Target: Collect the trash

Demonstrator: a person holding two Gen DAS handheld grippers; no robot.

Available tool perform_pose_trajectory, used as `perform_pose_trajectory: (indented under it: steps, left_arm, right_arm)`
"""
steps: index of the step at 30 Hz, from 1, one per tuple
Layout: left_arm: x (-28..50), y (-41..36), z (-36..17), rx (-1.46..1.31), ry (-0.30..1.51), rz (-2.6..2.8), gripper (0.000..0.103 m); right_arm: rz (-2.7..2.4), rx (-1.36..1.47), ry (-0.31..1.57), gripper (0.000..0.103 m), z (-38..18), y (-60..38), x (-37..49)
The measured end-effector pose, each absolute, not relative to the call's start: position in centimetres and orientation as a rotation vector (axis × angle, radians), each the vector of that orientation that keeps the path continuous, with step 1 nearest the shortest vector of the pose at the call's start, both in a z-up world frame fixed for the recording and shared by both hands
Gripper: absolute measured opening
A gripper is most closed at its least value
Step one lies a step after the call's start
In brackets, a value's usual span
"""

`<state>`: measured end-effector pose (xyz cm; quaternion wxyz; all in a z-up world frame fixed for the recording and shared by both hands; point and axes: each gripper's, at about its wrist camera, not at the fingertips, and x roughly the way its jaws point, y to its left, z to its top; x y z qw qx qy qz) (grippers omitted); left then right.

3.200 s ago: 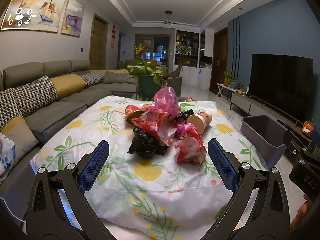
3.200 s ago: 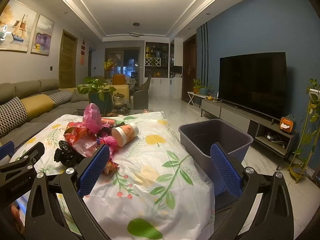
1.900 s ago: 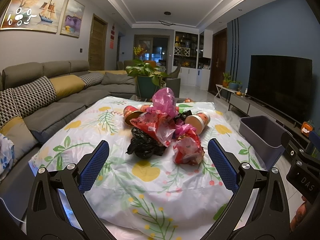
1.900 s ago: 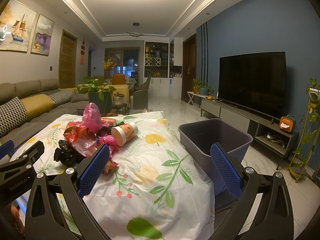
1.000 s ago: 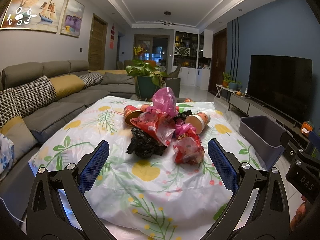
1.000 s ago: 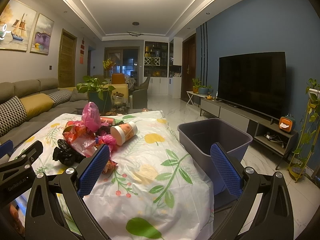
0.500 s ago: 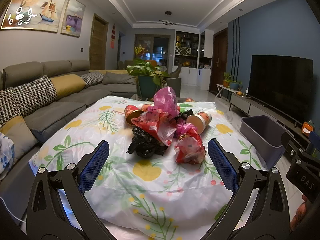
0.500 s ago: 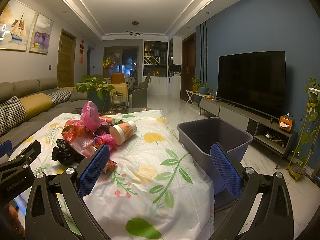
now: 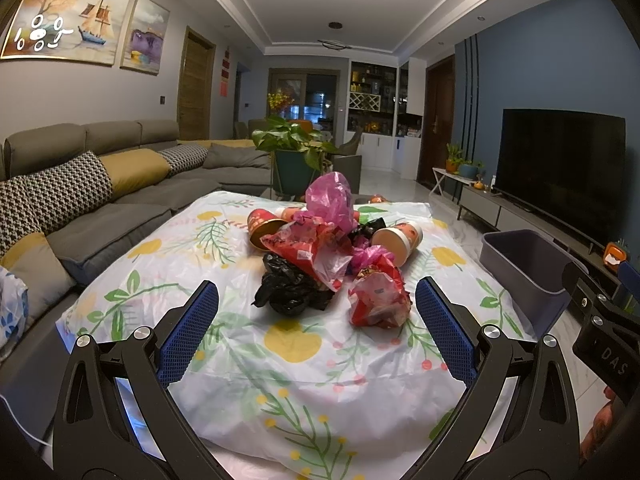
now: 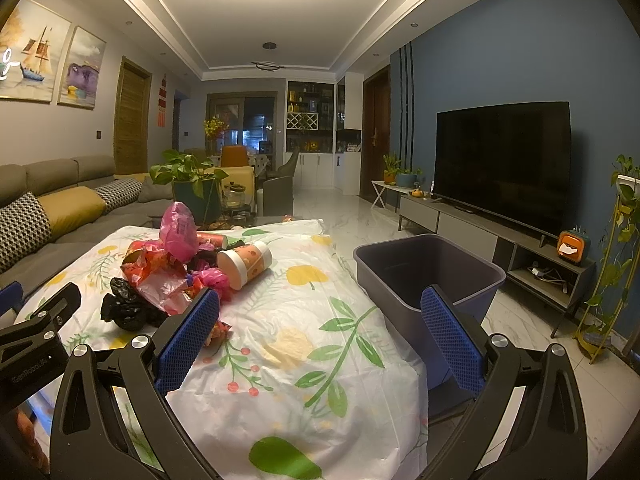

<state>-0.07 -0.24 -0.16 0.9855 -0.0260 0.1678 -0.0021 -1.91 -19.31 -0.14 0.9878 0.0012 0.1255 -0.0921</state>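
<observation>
Nothing is picked up yet: the left tool (image 9: pixel 316 320) and right tool (image 10: pixel 320 328) both gape wide and empty. The heap of crumpled plastic bags and paper cups (image 9: pixel 332 248) sits mid-worktop (image 9: pixel 248 360); the grey plastic bin (image 10: pixel 428 272) waits alongside (apparently empty). Next, reach forward and pinch the nearest bag.

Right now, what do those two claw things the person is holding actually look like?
Both match: the left gripper and right gripper are matte black, each a pair of angled arms with cut-out openings and silver bolts. The fingers carry blue, grid-textured pads. White lettering marks the bodies. A thin white cable trails at the left gripper's lower left.
</observation>
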Motion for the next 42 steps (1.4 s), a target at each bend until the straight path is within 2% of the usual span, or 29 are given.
perform_pose_trajectory:
  steps: [11,25,27,40,42]
  left_arm:
    - [1.5,1.3,-2.1,-0.051,0.329,0.017,0.097]
    - [6.6,5.0,-5.9,-0.082,0.336,0.074,0.095]
    - [7.1,5.3,-6.2,-0.090,0.328,0.073,0.094]
    - [10.9,6.2,-8.4,-0.103,0.354,0.028,0.090]
    - [11.6,5.9,-8.6,-0.092,0.363,0.005,0.088]
  right_arm:
    - [-0.136,0.003,0.239,0.098,-1.6,-19.3,-0.1]
    - [0.026,-0.009,0.270,0.089,-6.0,-15.2,7.8]
    - [0.052,0.000,0.268,0.084,-6.4,-14.8,8.5]
    - [0.178,-0.014,0.366,0.070,-9.8,-12.2,13.2]
    - [0.187,-0.006,0.382,0.060,-10.2,-12.3,13.5]
